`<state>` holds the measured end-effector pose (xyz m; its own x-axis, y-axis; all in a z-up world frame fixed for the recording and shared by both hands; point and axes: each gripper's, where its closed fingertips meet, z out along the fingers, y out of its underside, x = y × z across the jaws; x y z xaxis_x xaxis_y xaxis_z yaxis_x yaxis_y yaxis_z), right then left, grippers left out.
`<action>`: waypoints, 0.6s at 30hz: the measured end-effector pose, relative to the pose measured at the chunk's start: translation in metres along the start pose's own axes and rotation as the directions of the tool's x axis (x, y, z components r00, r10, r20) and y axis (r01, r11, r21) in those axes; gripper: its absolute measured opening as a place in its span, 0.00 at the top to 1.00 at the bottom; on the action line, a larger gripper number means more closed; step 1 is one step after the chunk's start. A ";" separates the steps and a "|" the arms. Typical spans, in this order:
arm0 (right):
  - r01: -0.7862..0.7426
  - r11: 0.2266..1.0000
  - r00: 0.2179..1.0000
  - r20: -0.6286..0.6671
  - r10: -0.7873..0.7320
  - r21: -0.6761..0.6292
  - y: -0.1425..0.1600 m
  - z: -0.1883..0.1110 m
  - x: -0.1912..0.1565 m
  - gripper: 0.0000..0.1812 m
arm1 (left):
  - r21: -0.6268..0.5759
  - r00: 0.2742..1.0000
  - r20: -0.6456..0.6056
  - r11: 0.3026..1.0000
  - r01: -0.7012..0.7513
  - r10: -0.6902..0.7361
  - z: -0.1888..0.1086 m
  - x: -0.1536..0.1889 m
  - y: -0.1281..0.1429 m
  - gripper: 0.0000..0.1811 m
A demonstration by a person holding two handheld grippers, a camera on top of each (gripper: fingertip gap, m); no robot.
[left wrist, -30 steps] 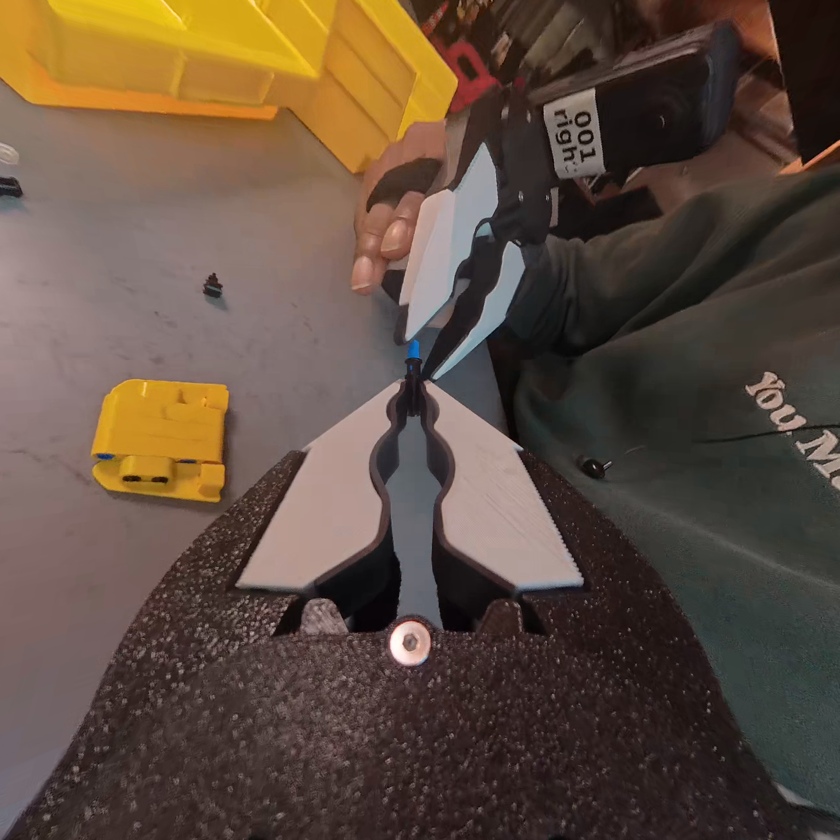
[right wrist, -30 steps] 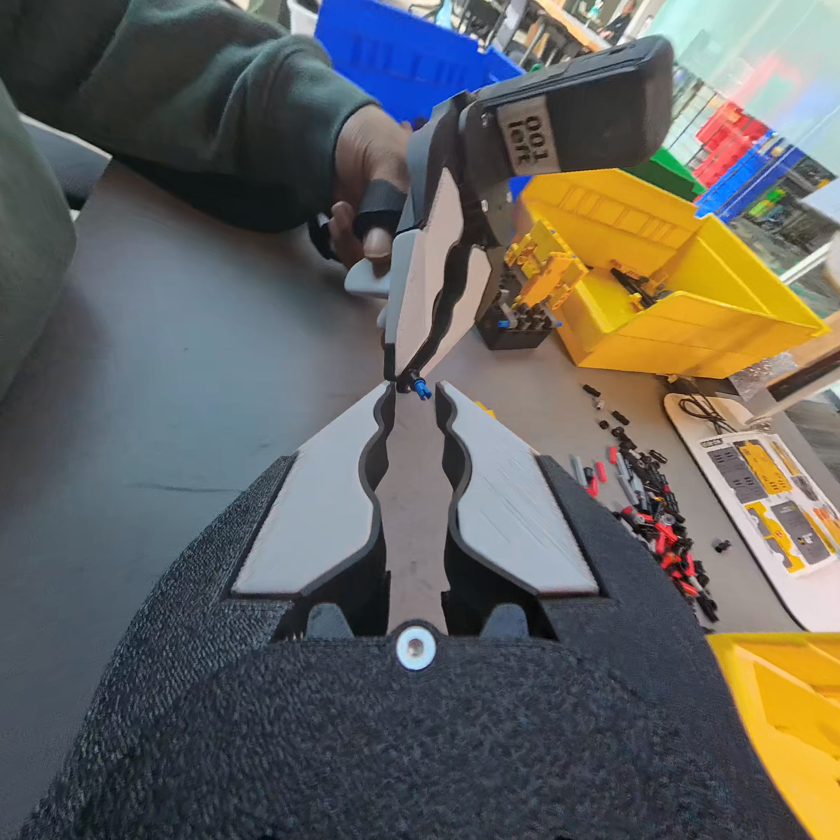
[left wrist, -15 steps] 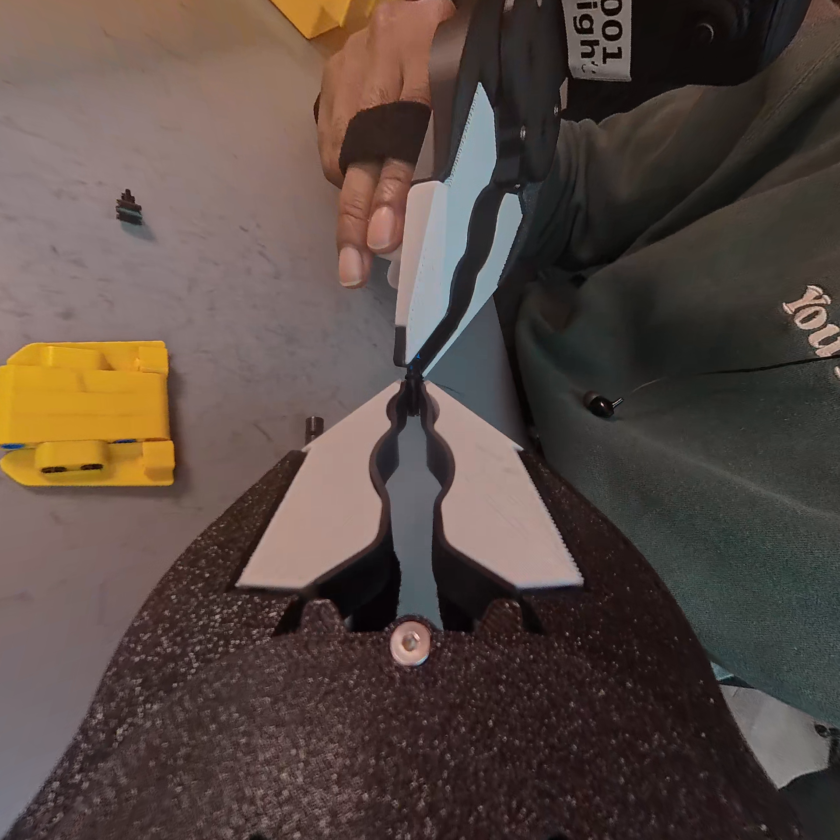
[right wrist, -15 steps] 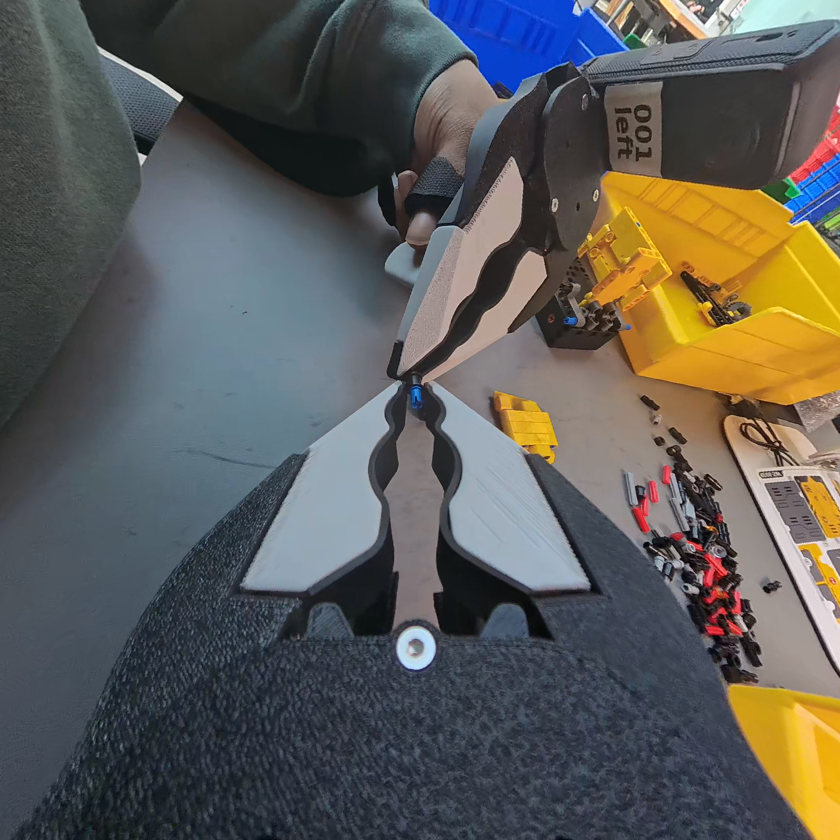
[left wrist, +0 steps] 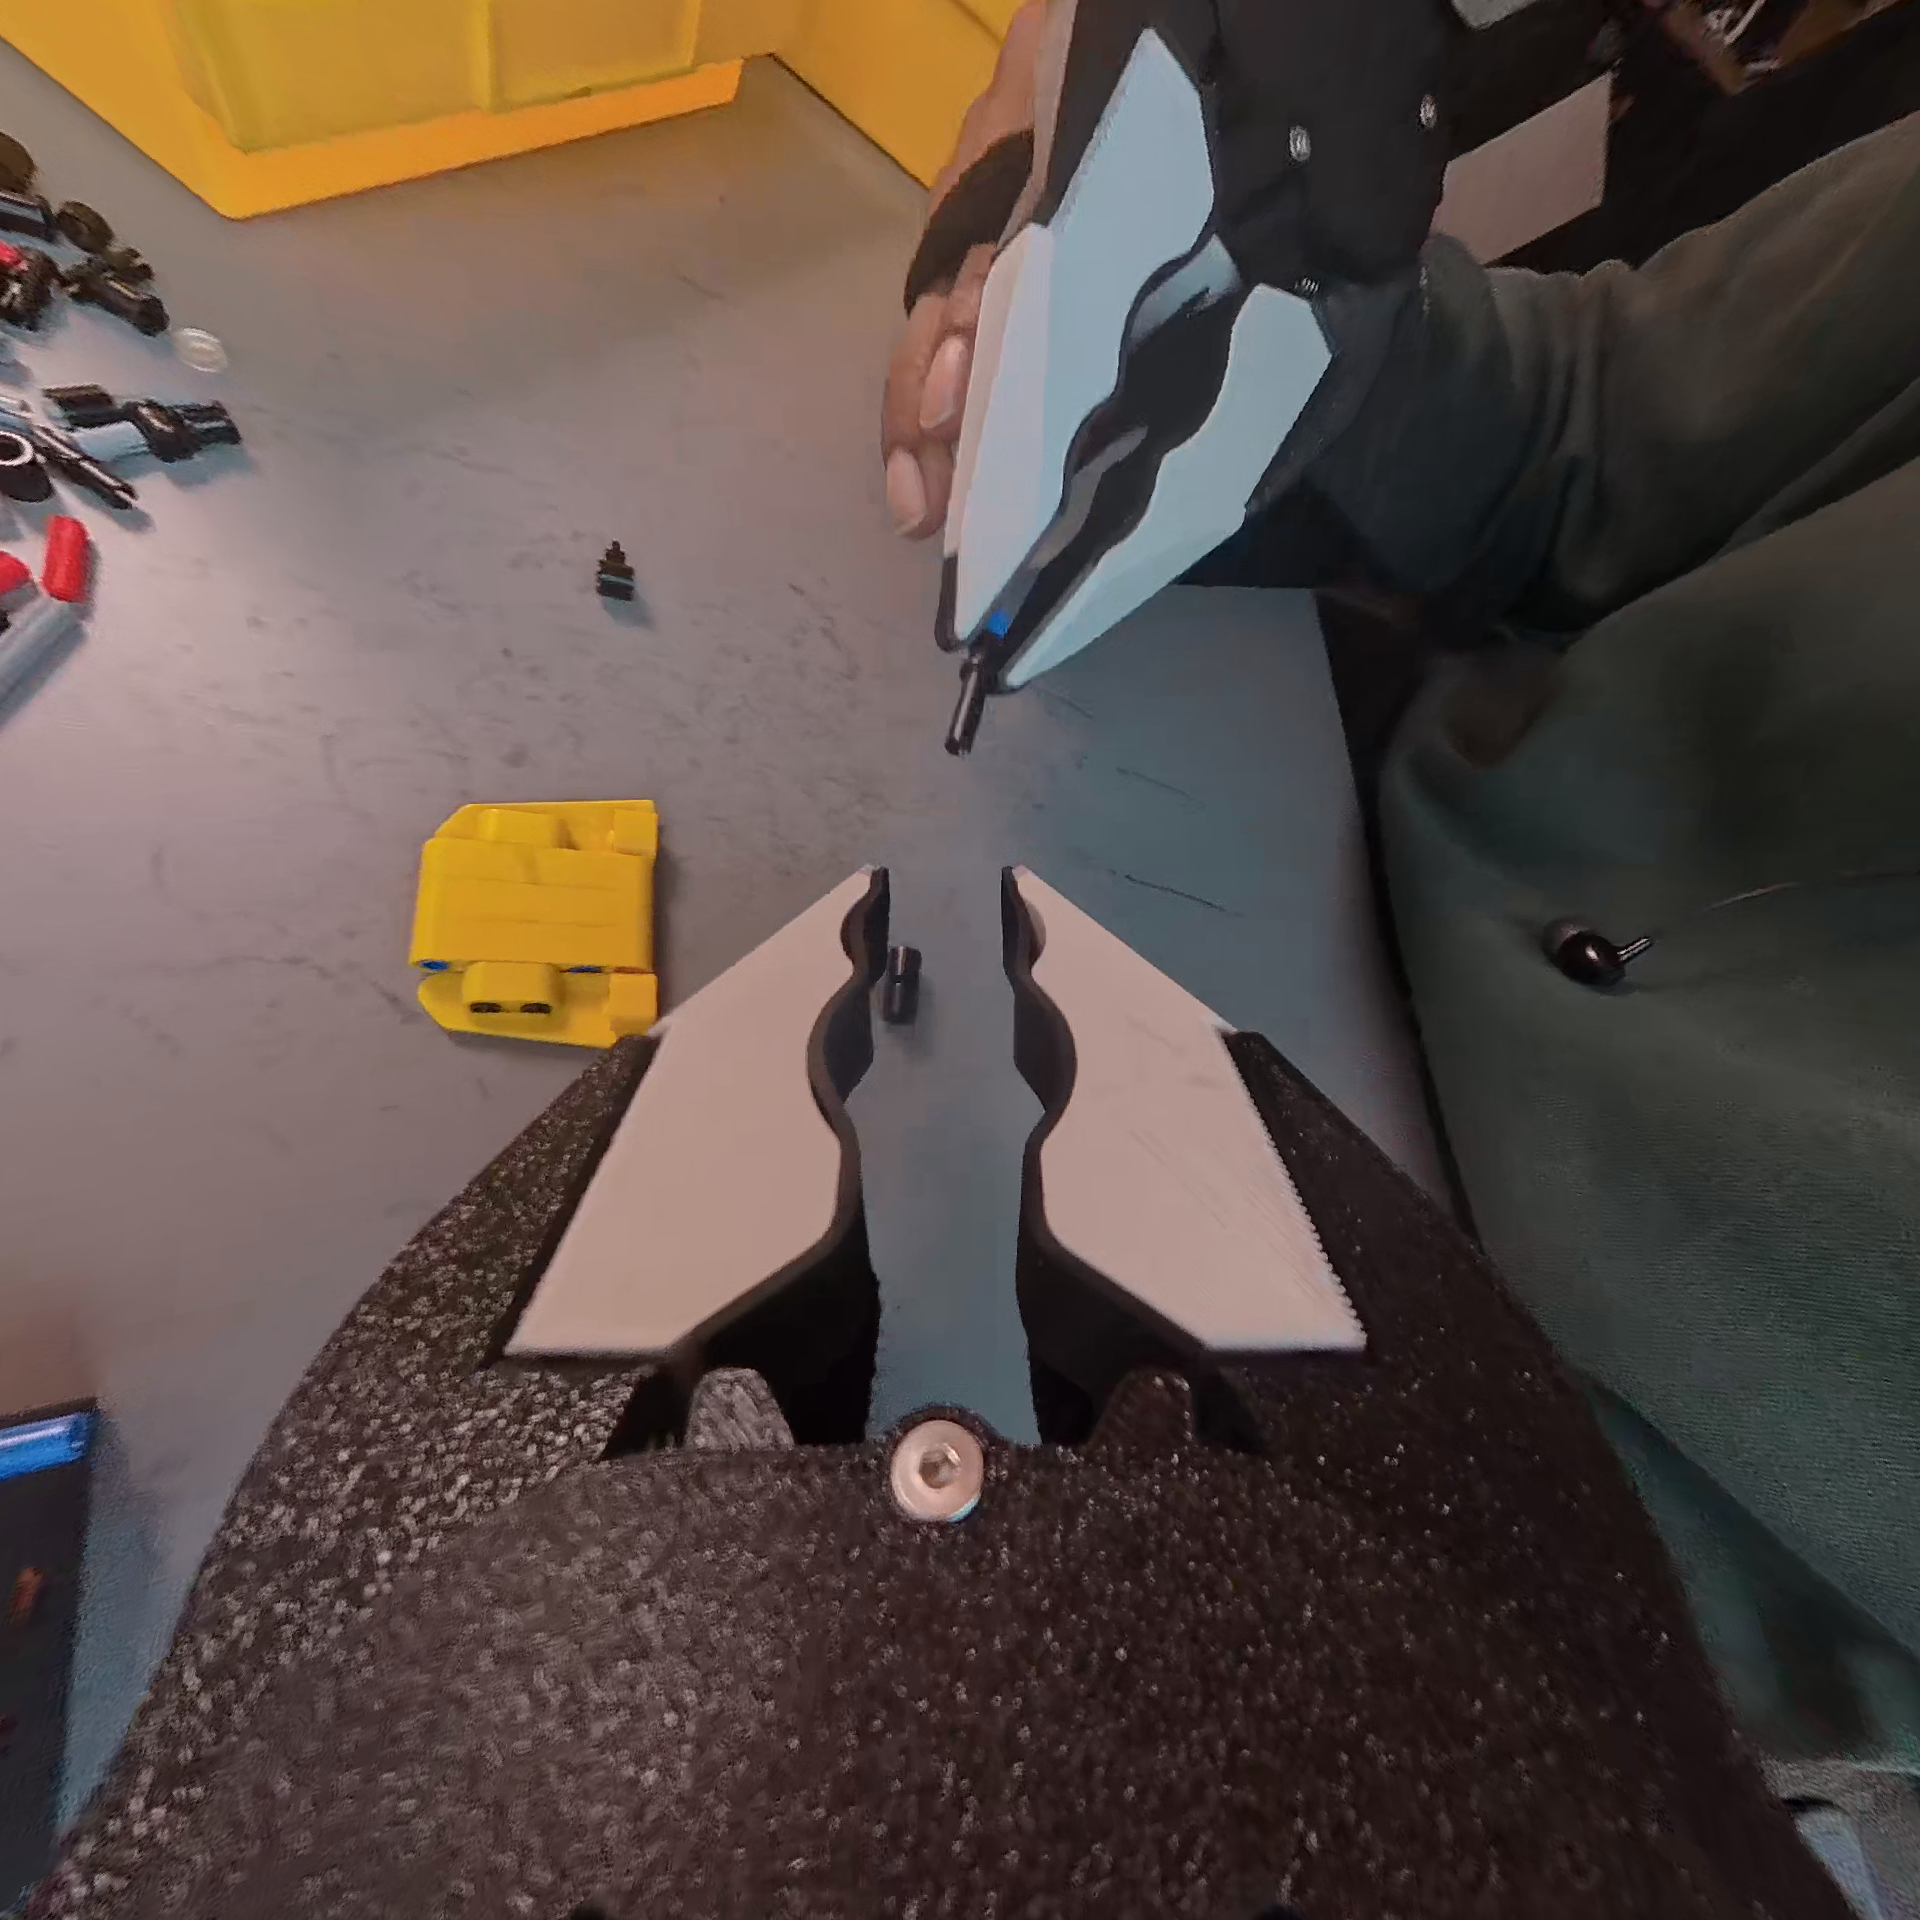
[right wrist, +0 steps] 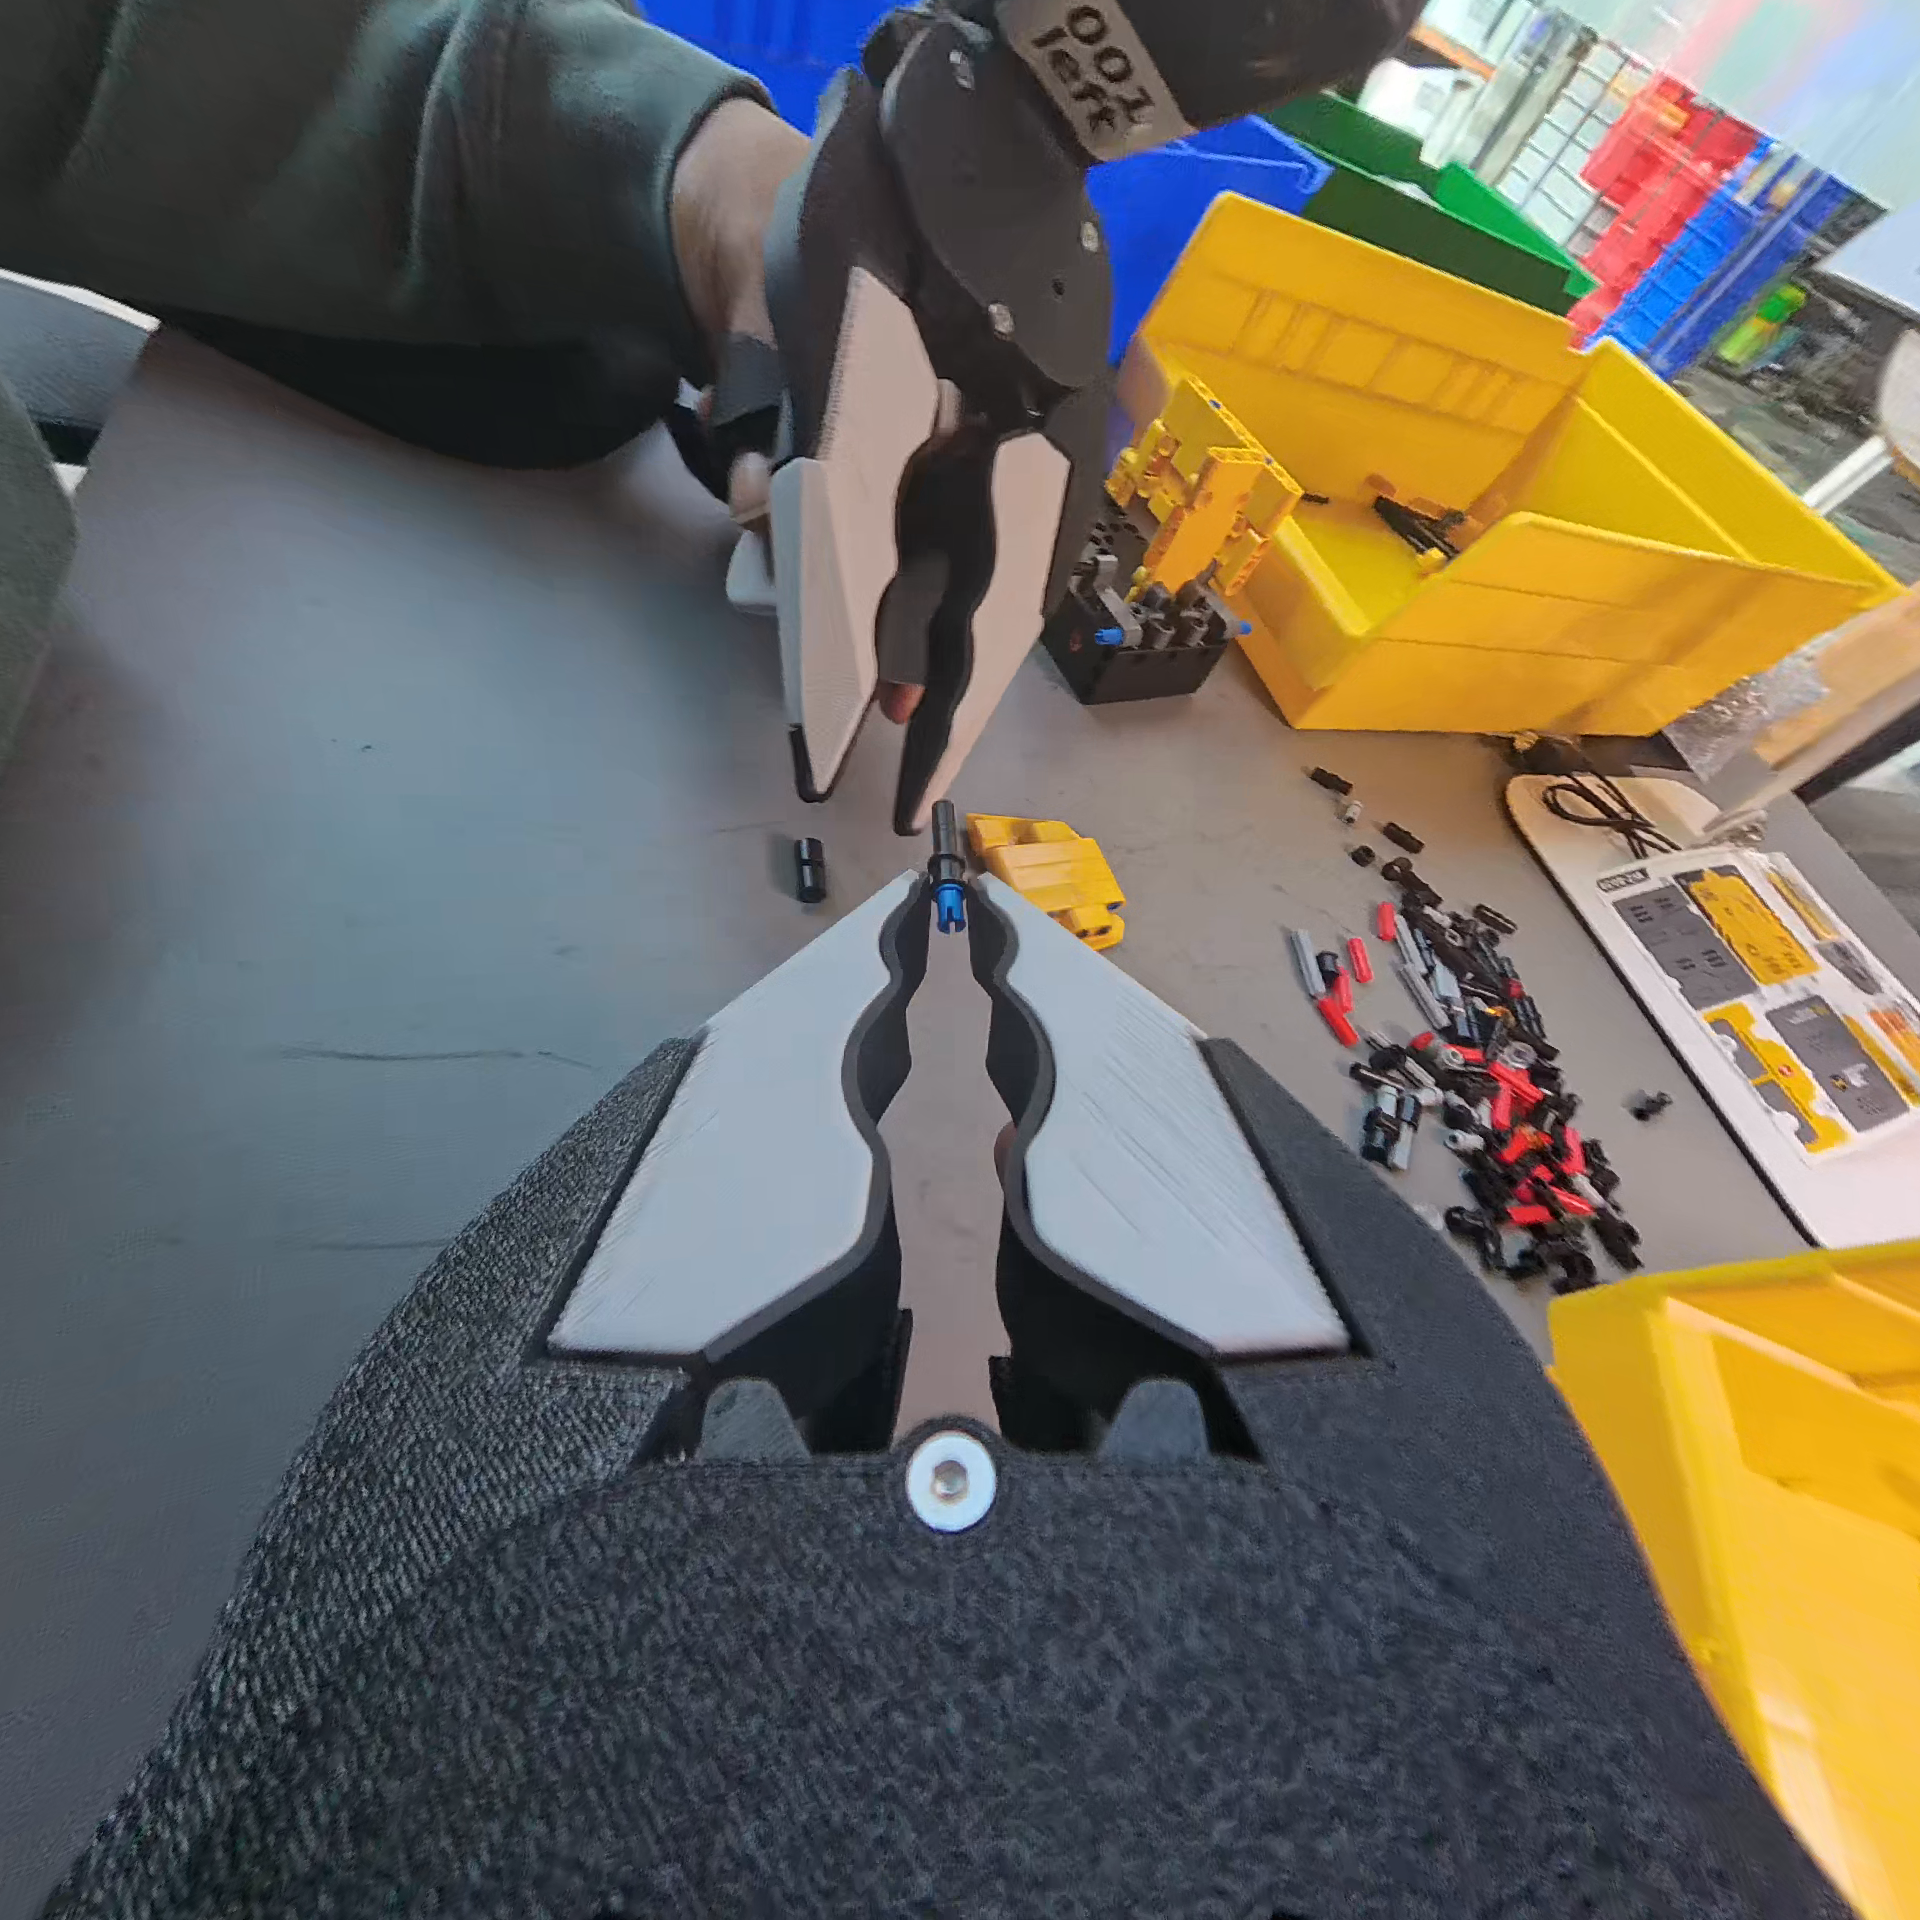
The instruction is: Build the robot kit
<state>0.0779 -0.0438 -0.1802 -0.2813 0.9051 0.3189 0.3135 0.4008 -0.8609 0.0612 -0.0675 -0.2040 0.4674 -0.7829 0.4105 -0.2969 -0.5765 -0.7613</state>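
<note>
My right gripper (right wrist: 945, 896) is shut on a small blue and black pin (right wrist: 945, 871), whose black end sticks out past the tips. In the left wrist view the right gripper (left wrist: 975, 652) holds the pin (left wrist: 970, 694) above the grey table (left wrist: 416, 623). My left gripper (left wrist: 943, 883) is open and empty, and it also shows in the right wrist view (right wrist: 857, 810). A small black connector (left wrist: 900, 972) lies on the table between its fingers; in the right wrist view the connector (right wrist: 810, 869) lies just left of its tips. A yellow brick assembly (left wrist: 535, 923) lies to the left.
A pile of small black, red and grey parts (right wrist: 1475, 1081) lies to the right, next to an instruction sheet (right wrist: 1766, 997). Yellow bins (right wrist: 1507, 499) and a black and yellow build (right wrist: 1164, 582) stand behind. A lone black piece (left wrist: 615, 574) lies on the table. The person's green sleeve (left wrist: 1662, 935) borders the right. My hands' fingertips stand some 4 cm from each other.
The left gripper has opened and drawn back from the right one. The pin now stays in the right gripper alone. A black connector now lies on the table between the left fingers.
</note>
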 end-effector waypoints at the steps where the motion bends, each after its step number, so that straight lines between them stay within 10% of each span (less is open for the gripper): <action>1: -0.009 1.000 0.999 -0.031 0.009 -0.007 0.002 -0.001 0.007 0.97 | -0.004 1.000 0.016 1.000 -0.015 0.015 0.000 -0.001 0.000 0.89; 18: -0.149 0.920 0.940 -0.341 0.017 -0.364 0.087 -0.021 0.082 0.97 | -0.090 0.971 0.200 0.989 -0.116 0.132 0.018 -0.024 0.009 0.89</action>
<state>0.1008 0.0682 -0.2208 0.0504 0.9060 0.4202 0.6599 0.2856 -0.6950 0.0626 -0.0494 -0.2297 0.5811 -0.7894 0.1980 -0.4225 -0.5006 -0.7556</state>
